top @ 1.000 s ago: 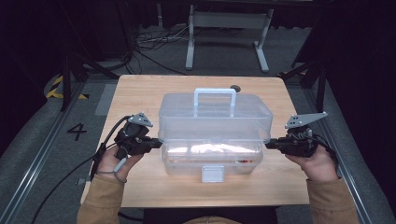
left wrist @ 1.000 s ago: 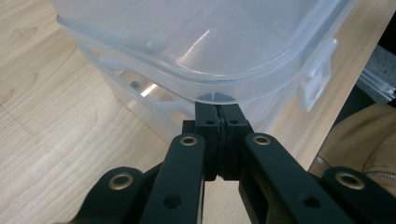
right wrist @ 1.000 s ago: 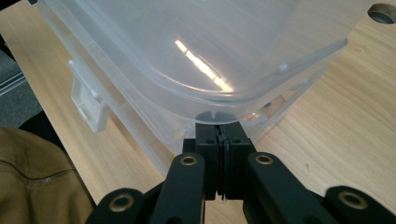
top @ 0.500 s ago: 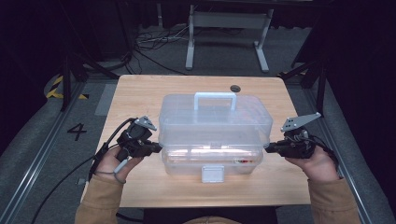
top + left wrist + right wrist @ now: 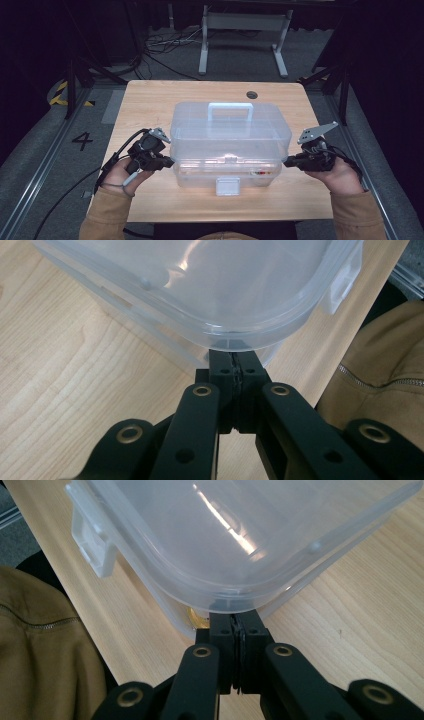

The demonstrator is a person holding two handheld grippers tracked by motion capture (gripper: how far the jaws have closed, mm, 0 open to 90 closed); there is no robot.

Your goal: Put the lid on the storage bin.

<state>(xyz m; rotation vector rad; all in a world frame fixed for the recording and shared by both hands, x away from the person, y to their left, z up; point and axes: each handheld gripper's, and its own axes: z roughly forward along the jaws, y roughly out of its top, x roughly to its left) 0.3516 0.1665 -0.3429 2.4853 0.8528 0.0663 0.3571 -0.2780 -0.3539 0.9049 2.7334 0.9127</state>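
We see the wooden tabletop (image 5: 150,105) carrying a clear plastic storage box (image 5: 230,145), which sits near the middle, a little toward the person's edge. Its lid (image 5: 227,125) lies on top with a white carry handle (image 5: 230,107) across its far half, and a white front latch (image 5: 227,185) hangs at the near wall. Small items lie inside at the bottom, too blurred for us to name.

Our left gripper (image 5: 169,162) is at the box's left end, its jaws pressed together with nothing between them; in the left gripper view the tips (image 5: 233,360) sit just under the lid's rounded corner rim. Our right gripper (image 5: 287,161) is at the right end, jaws likewise pressed together and empty, with tips (image 5: 234,620) tucked beneath the lid's rim there. A small dark round hole (image 5: 252,94) marks the tabletop's far side.
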